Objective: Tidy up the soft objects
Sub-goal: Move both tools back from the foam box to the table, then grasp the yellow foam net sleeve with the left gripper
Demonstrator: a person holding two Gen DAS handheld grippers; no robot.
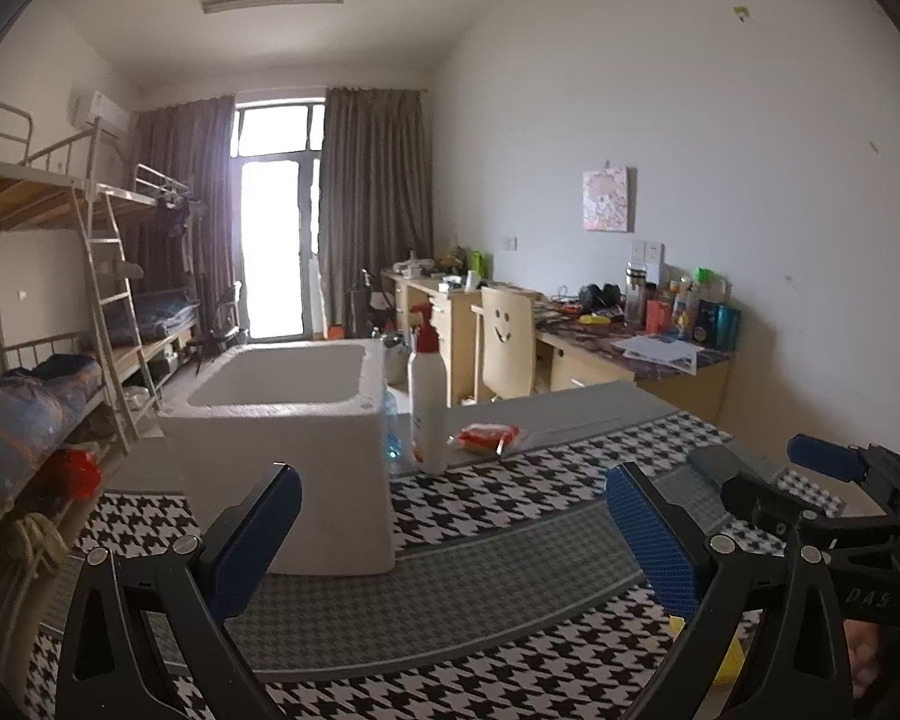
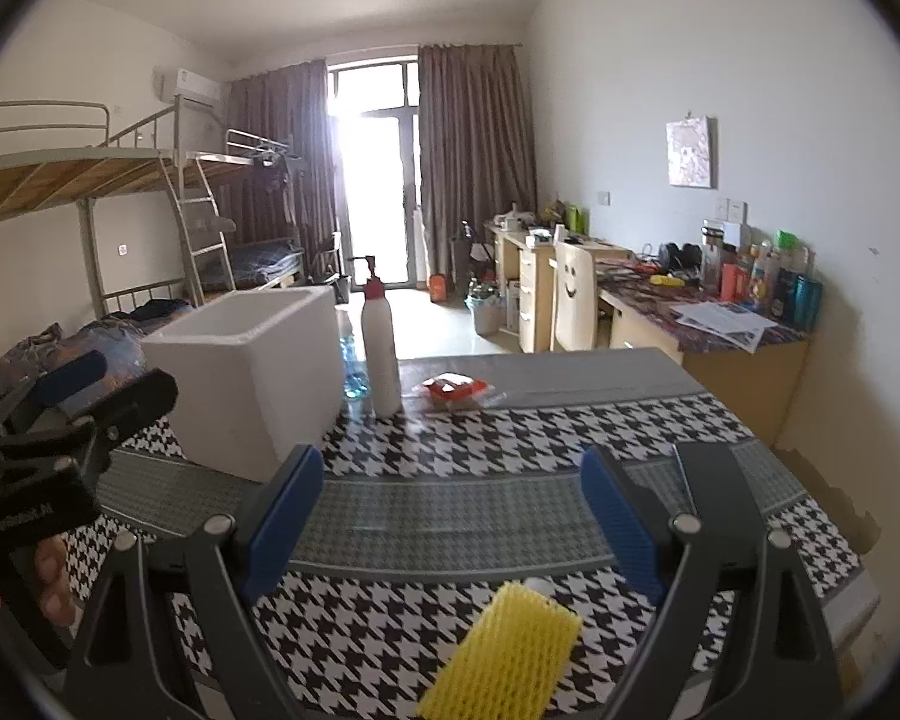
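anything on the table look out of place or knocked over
Nothing is spilled or toppled. The white foam box and pump bottle stand upright. The yellow foam net sleeve lies loose at the near edge, away from the box, not yet put away.

Daylight floods in through the window (image 2: 378, 174), blown out to white glare that hazes the curtains (image 2: 474, 174) beside it. Toward the frame edges straight lines bow and corners go black; near the window the room stays sharp.

Dormitory room: bunk beds (image 1: 60, 276), desks (image 1: 630, 354).
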